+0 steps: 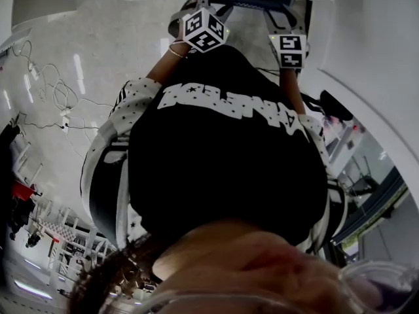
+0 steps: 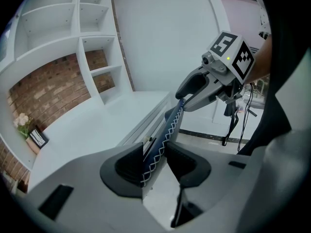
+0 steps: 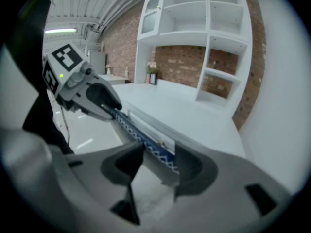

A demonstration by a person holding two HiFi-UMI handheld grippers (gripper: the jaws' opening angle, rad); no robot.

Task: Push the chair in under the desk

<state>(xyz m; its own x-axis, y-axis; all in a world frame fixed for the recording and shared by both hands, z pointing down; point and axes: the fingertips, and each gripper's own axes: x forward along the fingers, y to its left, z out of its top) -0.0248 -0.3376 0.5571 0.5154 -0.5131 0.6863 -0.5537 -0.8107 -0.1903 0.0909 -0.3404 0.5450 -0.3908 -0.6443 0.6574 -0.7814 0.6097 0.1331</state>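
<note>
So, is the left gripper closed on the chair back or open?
Closed: the left gripper has both pads pressed on the blue stitched edge of the chair back.

So the desk (image 3: 194, 111) is a plain white top running along a brick wall (image 2: 48, 92). White shelves (image 2: 92, 57) stand on its back edge at the end next to the white wall, with more shelf boxes going across above the brick. All that's sitting on the top are some small pale flowers (image 2: 22, 121) and a little dark frame (image 2: 37, 138), side by side in the back corner at the other end from the shelf column. The floor (image 1: 105, 51) is pale and shiny, strip lights reflecting off it, and a loose tangle of thin cables (image 1: 55, 97) lies on it off to the left.
</note>
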